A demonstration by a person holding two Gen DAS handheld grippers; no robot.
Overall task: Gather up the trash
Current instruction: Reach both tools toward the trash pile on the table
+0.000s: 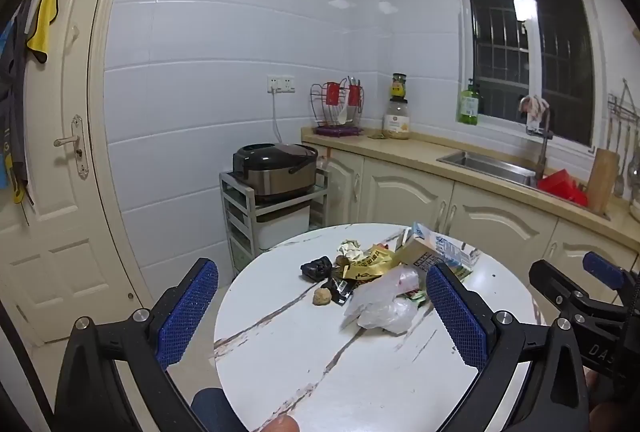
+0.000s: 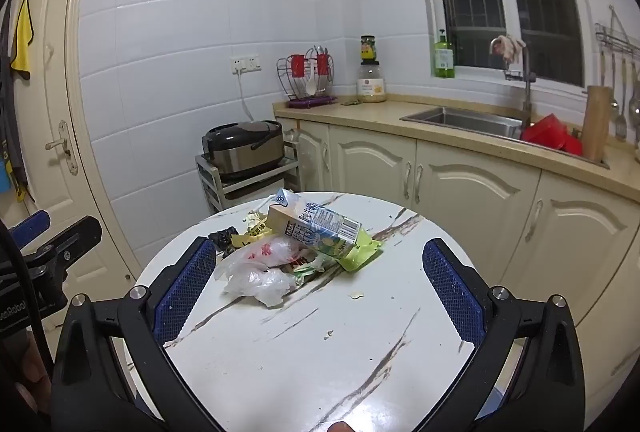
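Note:
A heap of trash lies on the far half of a round white marble-look table (image 1: 304, 360) (image 2: 320, 352). It holds a milk carton (image 2: 316, 224) (image 1: 436, 248), a crumpled clear plastic bag (image 2: 260, 268) (image 1: 380, 302), yellow wrappers (image 1: 372, 262), a green wrapper (image 2: 360, 250), a black crumpled scrap (image 1: 316, 268) and a brown lump (image 1: 322, 297). My left gripper (image 1: 324, 306) is open above the table's near side, short of the heap. My right gripper (image 2: 320, 280) is open too, with nothing between its blue pads. The right gripper (image 1: 592, 272) also shows at the left wrist view's right edge.
Small crumbs (image 2: 356, 295) dot the table. Behind it a rice cooker (image 1: 276, 168) sits on a small shelf cart. A counter with a sink (image 2: 464, 120), jars, a dish rack (image 1: 338, 108) and cream cabinets runs along the right. A closed door (image 1: 64, 152) stands at left.

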